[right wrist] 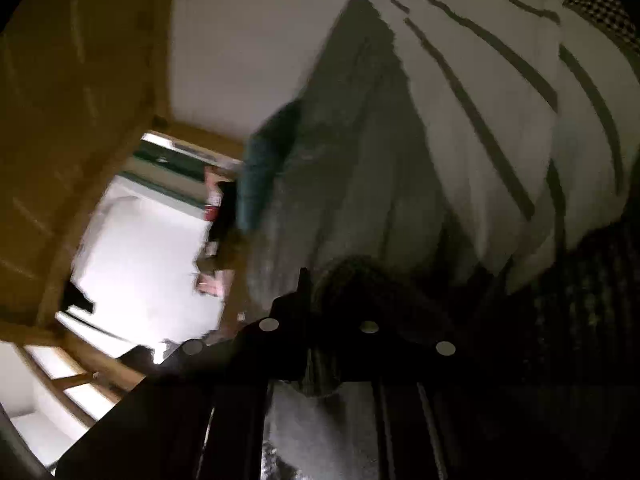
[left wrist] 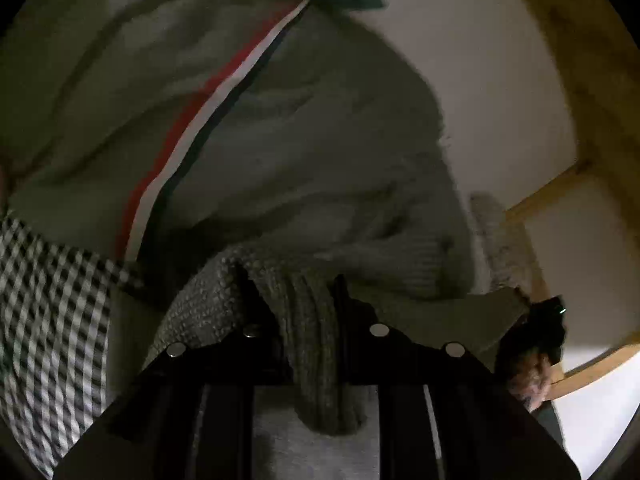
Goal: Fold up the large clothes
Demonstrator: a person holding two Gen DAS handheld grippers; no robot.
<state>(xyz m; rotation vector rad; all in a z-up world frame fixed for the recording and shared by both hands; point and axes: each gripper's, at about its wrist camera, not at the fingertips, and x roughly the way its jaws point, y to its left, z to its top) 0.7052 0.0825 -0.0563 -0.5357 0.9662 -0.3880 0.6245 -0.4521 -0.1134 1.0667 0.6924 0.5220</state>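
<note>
Garment: grey knit sweater (left wrist: 320,184), large, with a red, white and dark stripe (left wrist: 208,120) running across it; it hangs up in the air between both tools, not lying on any surface that I can see.
Left tongs (left wrist: 296,292): clenched on a bunched ribbed edge of the sweater, which spills down between the jaws.
Right tongs (right wrist: 344,292): a dark knit fold sits between the jaws, so they look clamped on the same sweater (right wrist: 352,152), though the shadow makes it hard to be sure.
Nearby cloth: a checked fabric (left wrist: 52,320) at the left view's edge and a white piece with dark stripes (right wrist: 500,92) in the right view; whether these are other clothes or the person's own, I cannot tell.
Room: white wall and wooden framing (left wrist: 560,40) behind.
Step in hand: my guess is the lift-and-spread, holding one edge at two points so the body hangs straight.
Next move: probably lowering it flat with both grips kept level, then bringing one side over; the heavy knit may sag or slip.
</note>
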